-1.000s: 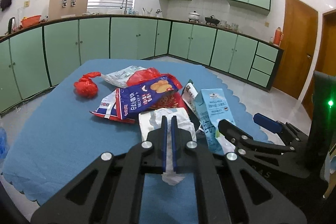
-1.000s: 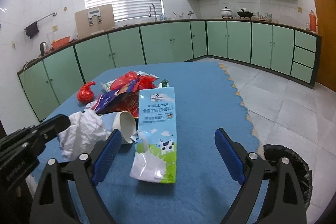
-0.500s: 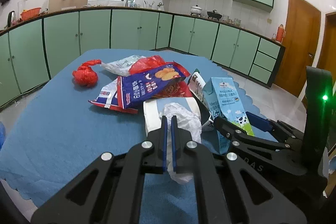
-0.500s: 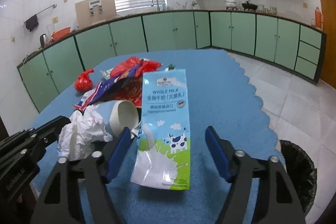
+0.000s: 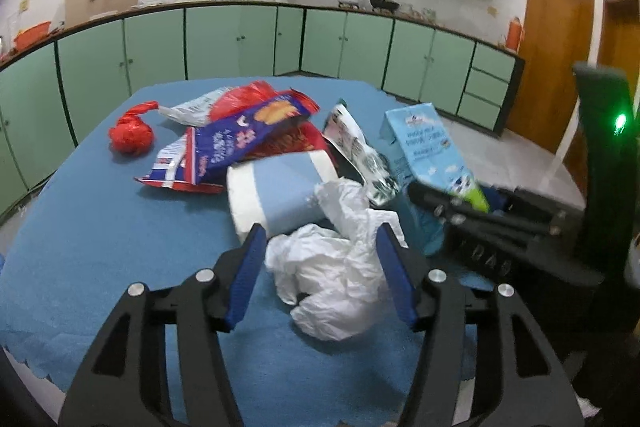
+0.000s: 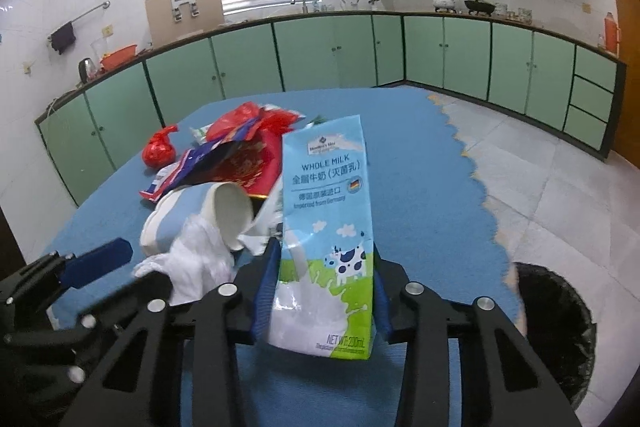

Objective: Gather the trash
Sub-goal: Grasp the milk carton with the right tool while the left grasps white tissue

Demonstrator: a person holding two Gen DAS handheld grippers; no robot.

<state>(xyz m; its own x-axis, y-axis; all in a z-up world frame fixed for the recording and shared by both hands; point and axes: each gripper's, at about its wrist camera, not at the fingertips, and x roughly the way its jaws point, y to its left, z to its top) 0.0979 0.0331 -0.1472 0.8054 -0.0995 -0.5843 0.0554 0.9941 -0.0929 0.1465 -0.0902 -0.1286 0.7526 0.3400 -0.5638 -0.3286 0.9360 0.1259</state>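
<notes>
My left gripper [image 5: 320,239] stands low over the blue table [image 5: 100,227], its jaws opening. A crumpled white tissue [image 5: 332,279] lies loose between them on the cloth, and the pads do not touch it. My right gripper [image 6: 325,259] is closing, and its blue pads press both sides of a light-blue whole milk carton [image 6: 326,195], which stands tilted up off the cloth. In the left wrist view the carton [image 5: 424,147] and the right gripper [image 5: 480,211] are at the right. A tipped white-and-blue paper cup [image 6: 228,211] lies just behind the tissue [image 6: 196,247].
A pile of snack wrappers [image 5: 240,139] and a knotted red bag [image 5: 132,137] lie farther back on the table. A black bin [image 6: 552,327] stands on the tiled floor past the table's right edge. Green cabinets line the walls.
The left jaws went from shut on the tissue to wide apart, and the tissue now rests on the cloth. The right jaws narrowed onto the milk carton, which tipped upright.
</notes>
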